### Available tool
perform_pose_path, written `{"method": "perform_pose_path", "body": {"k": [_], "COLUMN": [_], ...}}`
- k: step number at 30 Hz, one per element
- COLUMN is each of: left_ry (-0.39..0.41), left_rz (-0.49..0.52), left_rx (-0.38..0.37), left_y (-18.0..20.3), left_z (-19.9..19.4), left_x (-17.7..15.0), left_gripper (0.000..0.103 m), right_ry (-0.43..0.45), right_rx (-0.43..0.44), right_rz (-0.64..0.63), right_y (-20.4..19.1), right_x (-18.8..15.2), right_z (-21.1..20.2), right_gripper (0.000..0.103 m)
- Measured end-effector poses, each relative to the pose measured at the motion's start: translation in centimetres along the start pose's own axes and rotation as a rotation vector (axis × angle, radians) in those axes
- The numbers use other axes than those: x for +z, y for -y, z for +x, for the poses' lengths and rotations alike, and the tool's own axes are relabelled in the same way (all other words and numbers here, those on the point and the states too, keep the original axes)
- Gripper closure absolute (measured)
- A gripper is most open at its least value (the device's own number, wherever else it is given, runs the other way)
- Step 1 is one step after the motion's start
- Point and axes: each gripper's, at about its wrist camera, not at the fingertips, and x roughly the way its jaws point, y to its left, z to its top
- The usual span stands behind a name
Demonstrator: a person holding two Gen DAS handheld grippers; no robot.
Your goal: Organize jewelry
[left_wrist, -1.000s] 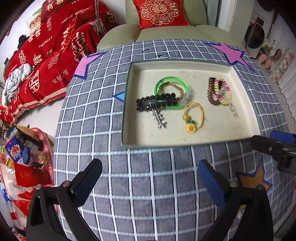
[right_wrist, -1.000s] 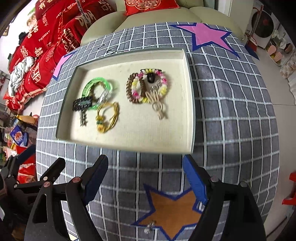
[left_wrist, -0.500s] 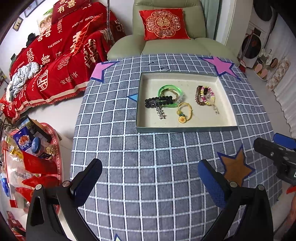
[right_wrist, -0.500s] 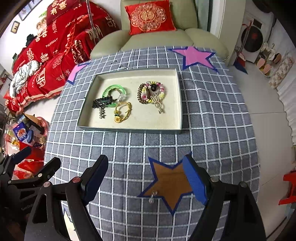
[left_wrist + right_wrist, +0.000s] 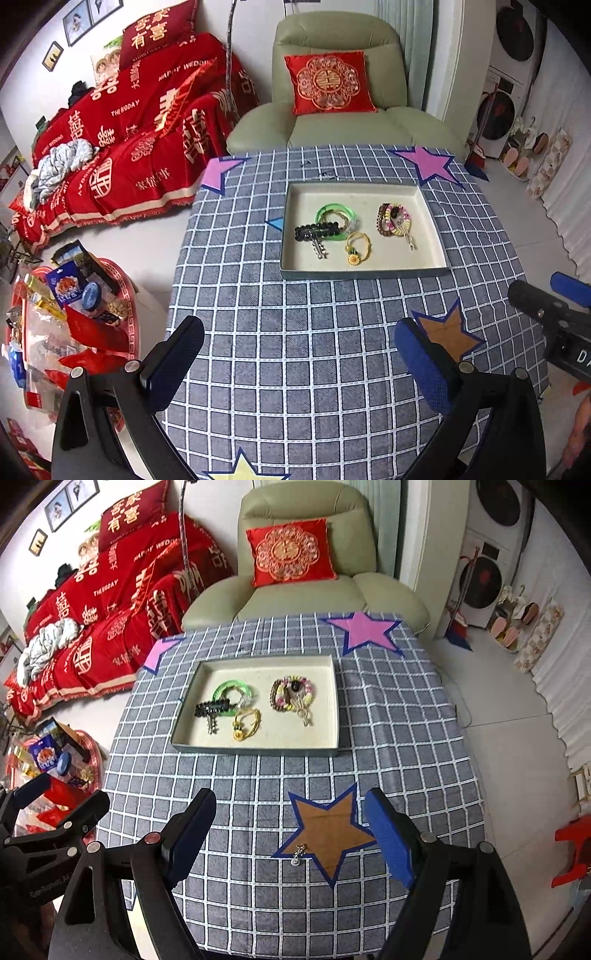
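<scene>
Currently both claws high above table (image 5: 295, 332), well back from tray (image 5: 364, 273) — nothing held. Left claw (image 5: 297, 354) spread wide, empty, over checked cloth near front edge; right claw (image 5: 290, 834) likewise spread wide, empty, over brown star patch (image 5: 328, 830). Right claw also visible at right margin of left wrist view, left claw at left margin of right wrist view. Shallow cream-lined tray on far half of table, all main jewelry inside. Green bangle (image 5: 336, 219) left of centre, overlapping black bead bracelet (image 5: 317, 232) at its near-left side; small silver charm (image 5: 320, 250) just below black beads. Yellow cord bracelet (image 5: 357, 247) with sunflower bead just near-right of bangle, touching or almost touching — can't tell. Mixed bead bracelets (image 5: 393, 219), brown and pink-yellow, stacked together in right part of tray, apart from bangle group, pale tassel trailing toward near side. Small silver trinket (image 5: 298, 854) loose on table at lower-left edge of brown star, outside tray, between right claw's fingers in right wrist view. Pink star patches (image 5: 364, 629) at far corners of cloth. Green armchair with red cushion (image 5: 328, 85) behind table — red-covered sofa (image 5: 122, 147) at left.
</scene>
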Motion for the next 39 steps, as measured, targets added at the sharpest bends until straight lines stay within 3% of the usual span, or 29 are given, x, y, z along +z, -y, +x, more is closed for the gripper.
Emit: {"method": "perform_pose_path", "body": {"k": [14, 39], "left_ry": [0.037, 0.044], "left_rz": [-0.023, -0.019], "left_rx": [0.040, 0.038], "left_y": [-0.6, -0.5], "left_z": [-1.1, -1.1], "left_x": [0.1, 0.7], "left_gripper": [0.000, 0.000], "right_ry": [0.083, 0.100], "right_rx": [-0.035, -0.041], "right_rz": [-0.017, -0.032], "right_y": [-0.6, -0.9], "right_x": [0.5, 1.3], "right_z": [-2.1, -2.4], "right_gripper": [0.018, 0.018]}}
